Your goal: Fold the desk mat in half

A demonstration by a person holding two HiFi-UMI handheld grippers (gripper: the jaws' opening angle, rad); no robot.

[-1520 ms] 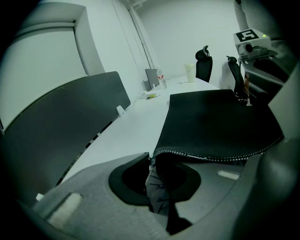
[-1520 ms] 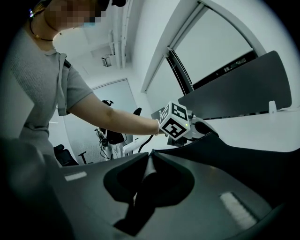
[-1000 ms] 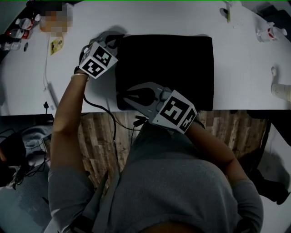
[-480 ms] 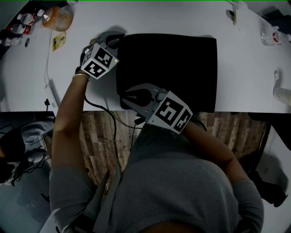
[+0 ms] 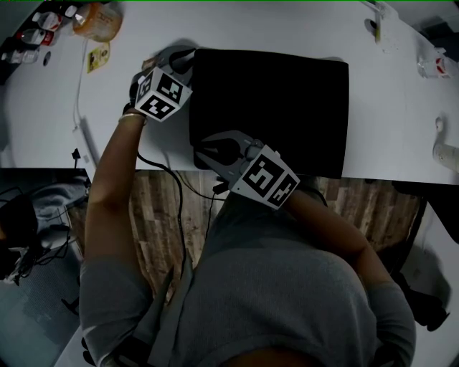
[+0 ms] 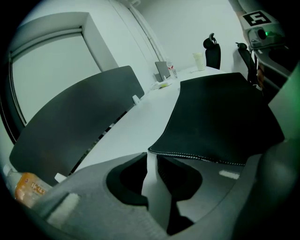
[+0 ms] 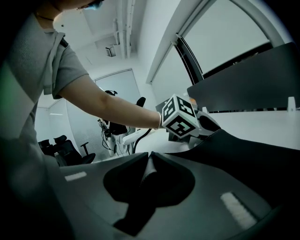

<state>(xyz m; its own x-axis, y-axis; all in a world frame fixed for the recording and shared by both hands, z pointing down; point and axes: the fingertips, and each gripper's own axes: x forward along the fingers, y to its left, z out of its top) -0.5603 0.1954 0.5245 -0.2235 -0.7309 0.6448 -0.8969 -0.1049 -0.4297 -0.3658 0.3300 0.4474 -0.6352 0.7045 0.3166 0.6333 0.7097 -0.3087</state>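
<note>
Two corners of the desk mat (image 5: 272, 107) are attended, one by each gripper.

Nearest the body, the right gripper (image 5: 200, 152) is set at the mat's near left corner, close to the front edge of the white table (image 5: 401, 115). In its own view the jaws are drawn almost together with a dark strip lodged between them. This is recorded as the mat's edge, pinched, though dark on dark leaves that reading unsure.

Farther out, the left gripper (image 5: 183, 60) is placed at the mat's far left corner. Its jaws have just been opening. A gap is seen between them and bare table shows through it. The stitched corner lies just beyond the tips and is not pressed, so that corner is noted as released.

Beyond the grippers the mat is seen lying flat and compact, close to square, with its near edge along the table's front. An orange packet (image 5: 97, 20) lies well apart at the far left.

Progress, as judged:
- **Done:** the fold is taken as made. The upper half is laid over the lower, and the free corners are brought to the left side.
- **Remaining:**
  - The near corner is to be let go.
  - The edges are to be checked for alignment and pressed down if they spring up.
  - Both grippers are to be withdrawn.
</note>
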